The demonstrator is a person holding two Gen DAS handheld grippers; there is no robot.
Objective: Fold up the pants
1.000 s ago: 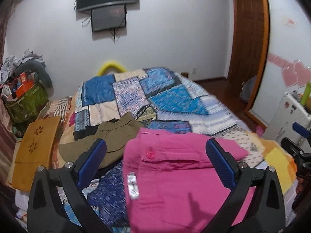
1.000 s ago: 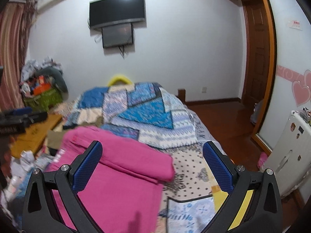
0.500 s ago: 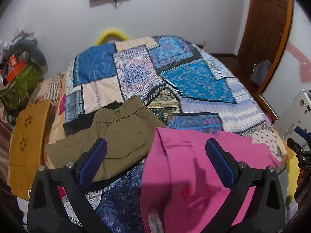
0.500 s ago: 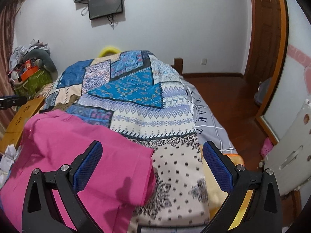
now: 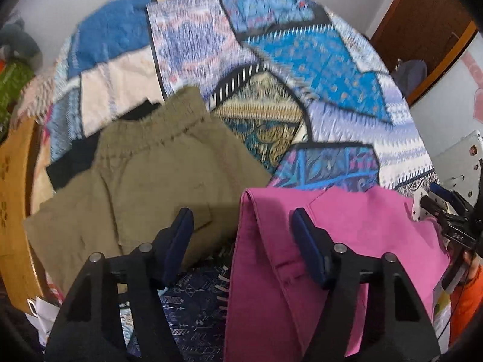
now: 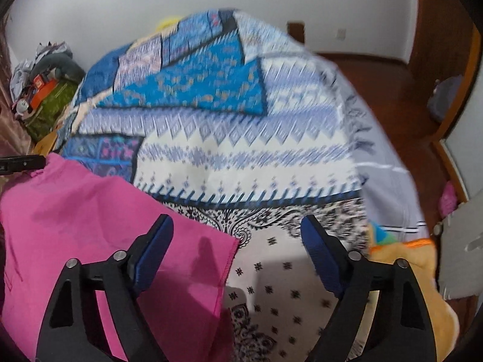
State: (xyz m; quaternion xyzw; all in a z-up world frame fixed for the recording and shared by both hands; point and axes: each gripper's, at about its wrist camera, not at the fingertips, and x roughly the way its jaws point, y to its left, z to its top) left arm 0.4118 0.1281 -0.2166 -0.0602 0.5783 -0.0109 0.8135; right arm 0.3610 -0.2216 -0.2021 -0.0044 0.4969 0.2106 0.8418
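Note:
The pink pants (image 5: 347, 241) lie folded on the patchwork bedspread (image 5: 271, 60), near the bed's front edge. My left gripper (image 5: 241, 229) is open and empty, low over the pants' left folded edge, one finger on each side of it. In the right wrist view the pink pants (image 6: 90, 226) fill the lower left. My right gripper (image 6: 237, 238) is open and empty, straddling the pants' right hem corner. The right gripper also shows in the left wrist view (image 5: 446, 208) at the far right.
Folded olive-green pants (image 5: 145, 181) lie on the bed left of the pink ones, over a dark garment. An orange wooden board (image 5: 15, 211) stands at the bed's left side. A white appliance (image 6: 462, 241) and wooden floor are to the right.
Both grippers have dropped lower and tilted down toward the bed, closing in on the pink pants. The left gripper's jaws have narrowed somewhat. The pants lie as before.

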